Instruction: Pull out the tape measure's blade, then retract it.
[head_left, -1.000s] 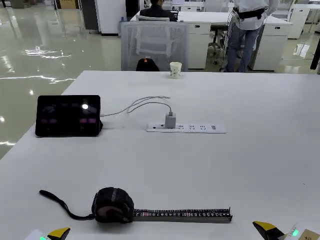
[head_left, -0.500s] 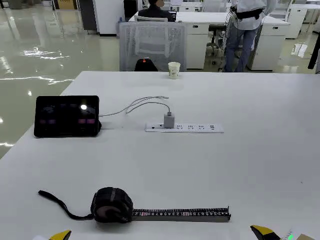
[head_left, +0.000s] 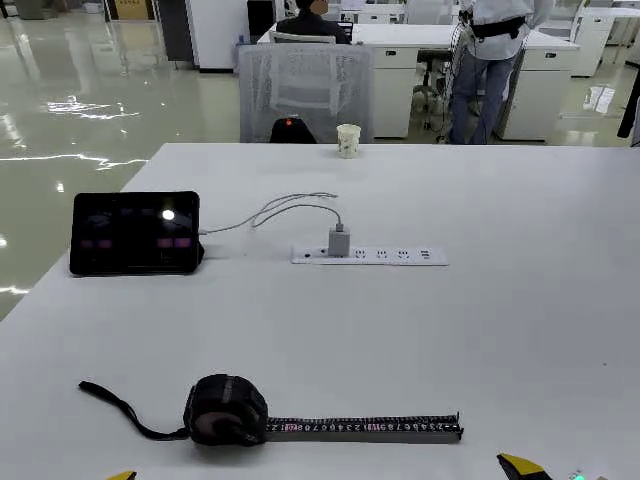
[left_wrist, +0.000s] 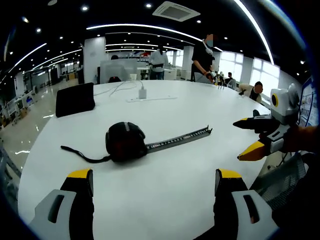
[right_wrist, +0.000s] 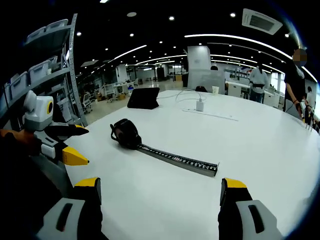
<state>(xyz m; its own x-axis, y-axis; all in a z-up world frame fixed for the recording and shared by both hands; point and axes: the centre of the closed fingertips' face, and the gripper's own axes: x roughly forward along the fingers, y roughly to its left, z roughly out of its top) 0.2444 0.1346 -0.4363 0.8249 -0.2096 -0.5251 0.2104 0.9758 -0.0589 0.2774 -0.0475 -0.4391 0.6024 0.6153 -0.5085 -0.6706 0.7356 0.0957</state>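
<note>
While the tape measure is sitting on the white surface with its blade lying pulled out flat, the left gripper and right gripper are hovering nearby, both jaws spread wide, pinching nothing.

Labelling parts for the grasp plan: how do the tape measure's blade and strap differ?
The blade is straight, flat and printed with marks; the strap is curved, thin and plain black. The blade is longer than the strap. They leave opposite sides of the case. Both lie on the white table.
</note>
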